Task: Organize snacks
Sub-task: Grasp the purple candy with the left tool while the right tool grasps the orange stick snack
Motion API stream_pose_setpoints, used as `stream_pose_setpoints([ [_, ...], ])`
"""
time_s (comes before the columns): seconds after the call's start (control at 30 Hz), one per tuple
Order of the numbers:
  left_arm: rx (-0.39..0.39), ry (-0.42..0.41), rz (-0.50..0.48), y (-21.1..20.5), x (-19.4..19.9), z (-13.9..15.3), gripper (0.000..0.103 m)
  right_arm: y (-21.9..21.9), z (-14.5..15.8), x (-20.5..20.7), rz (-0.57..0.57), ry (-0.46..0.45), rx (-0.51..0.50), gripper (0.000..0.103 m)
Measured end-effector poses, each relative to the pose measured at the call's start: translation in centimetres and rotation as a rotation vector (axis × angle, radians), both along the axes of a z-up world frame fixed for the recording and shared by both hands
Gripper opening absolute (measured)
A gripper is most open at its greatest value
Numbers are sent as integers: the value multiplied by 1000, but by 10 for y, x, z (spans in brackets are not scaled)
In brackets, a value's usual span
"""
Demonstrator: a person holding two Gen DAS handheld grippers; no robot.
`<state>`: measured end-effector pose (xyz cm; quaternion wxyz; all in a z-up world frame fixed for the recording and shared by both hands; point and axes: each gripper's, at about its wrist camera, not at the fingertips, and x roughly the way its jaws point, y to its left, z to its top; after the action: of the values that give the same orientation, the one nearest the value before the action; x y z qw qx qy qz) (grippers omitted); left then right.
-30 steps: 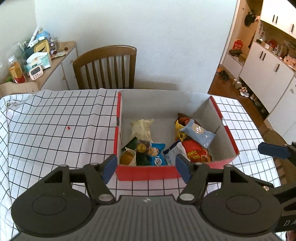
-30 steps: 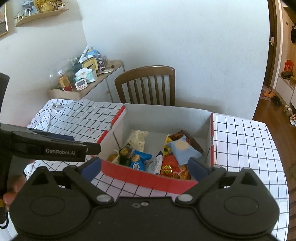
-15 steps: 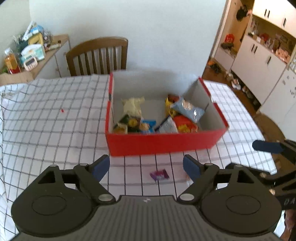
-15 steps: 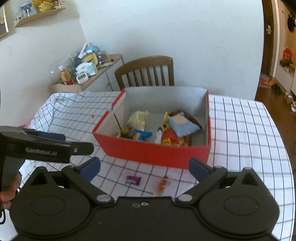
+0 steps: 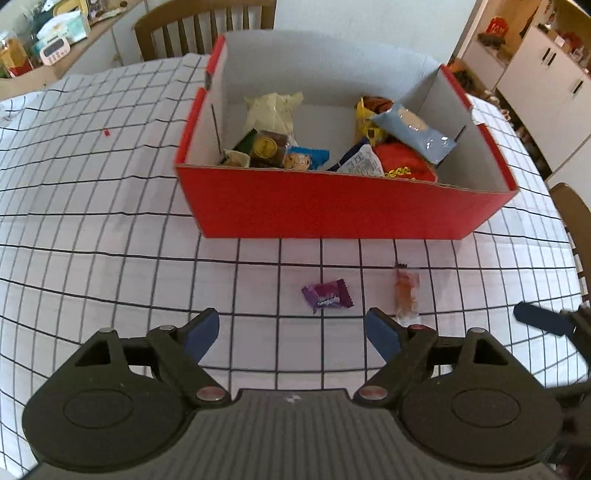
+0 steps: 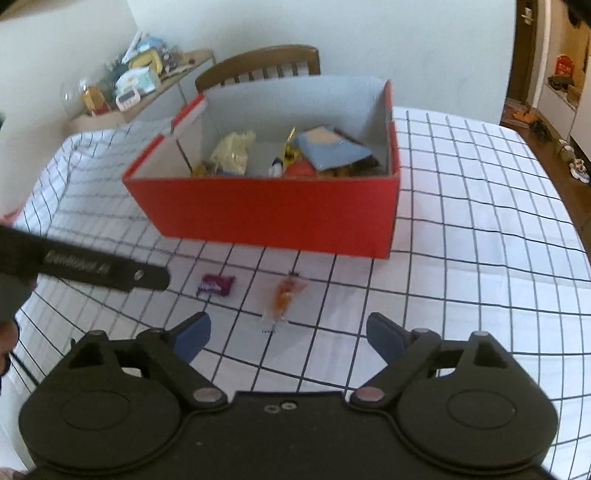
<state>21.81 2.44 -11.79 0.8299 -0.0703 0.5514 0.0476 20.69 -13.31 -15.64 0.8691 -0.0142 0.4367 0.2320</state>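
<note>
A red box (image 5: 332, 206) (image 6: 280, 218) holds several snack packets. In front of it on the checked cloth lie a purple candy (image 5: 327, 297) (image 6: 217, 284) and an orange wrapped snack (image 5: 405, 293) (image 6: 283, 293). My left gripper (image 5: 291, 334) is open and empty, just short of the purple candy. My right gripper (image 6: 288, 334) is open and empty, just short of the orange snack. The left gripper's arm (image 6: 103, 267) crosses the left of the right wrist view.
A wooden chair (image 5: 207, 26) stands behind the table. A sideboard (image 6: 147, 88) with bottles and clutter is at the back left. White cabinets (image 5: 546, 85) stand at the right. A second chair back (image 5: 574, 218) shows at the table's right edge.
Both grippers have pulled back from over the box and come down toward the cloth. The two loose snacks in front of the box have come into view.
</note>
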Motion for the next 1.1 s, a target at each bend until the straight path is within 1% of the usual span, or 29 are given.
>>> stream_pose_setpoints([
  [0.17, 38, 30, -2, -12, 21, -18, 86, 12, -14, 4, 37, 1, -27, 83],
  [0.27, 30, 48, 7, -15, 31, -28, 86, 19, -20, 9, 44, -1, -31, 79],
  [0.33, 31, 64, 23, -16, 37, -36, 86, 23, -24, 14, 47, 0, -32, 74],
  [0.47, 39, 73, 42, -17, 45, -46, 86, 30, -33, 24, 56, 12, -45, 68],
  [0.53, 36, 72, 51, -17, 47, -50, 86, 33, -36, 27, 66, 15, -51, 60],
  [0.6, 29, 71, 53, -18, 49, -53, 81, 35, -39, 30, 73, 17, -53, 55],
  [0.67, 19, 79, 49, -20, 50, -56, 71, 37, -42, 32, 76, 22, -55, 51],
  [0.73, 17, 86, 48, -22, 51, -59, 64, 39, -44, 33, 82, 23, -59, 45],
  [0.77, 17, 88, 48, -23, 51, -60, 62, 41, -46, 34, 85, 23, -65, 43],
  [0.83, 18, 81, 44, -25, 52, -60, 62, 44, -48, 34, 90, 24, -72, 35],
  [0.87, 18, 79, 45, -25, 51, -61, 59, 44, -48, 34, 91, 25, -73, 34],
  [0.93, 20, 71, 45, -26, 51, -60, 54, 45, -49, 34, 93, 25, -73, 24],
  [1.0, 22, 67, 41, -27, 50, -59, 50, 47, -50, 33, 92, 24, -75, 21],
  [1.07, 24, 62, 40, -27, 49, -58, 41, 46, -51, 32, 92, 16, -78, 19],
  [1.1, 22, 60, 39, -26, 48, -57, 39, 44, -51, 32, 91, 14, -76, 19],
])
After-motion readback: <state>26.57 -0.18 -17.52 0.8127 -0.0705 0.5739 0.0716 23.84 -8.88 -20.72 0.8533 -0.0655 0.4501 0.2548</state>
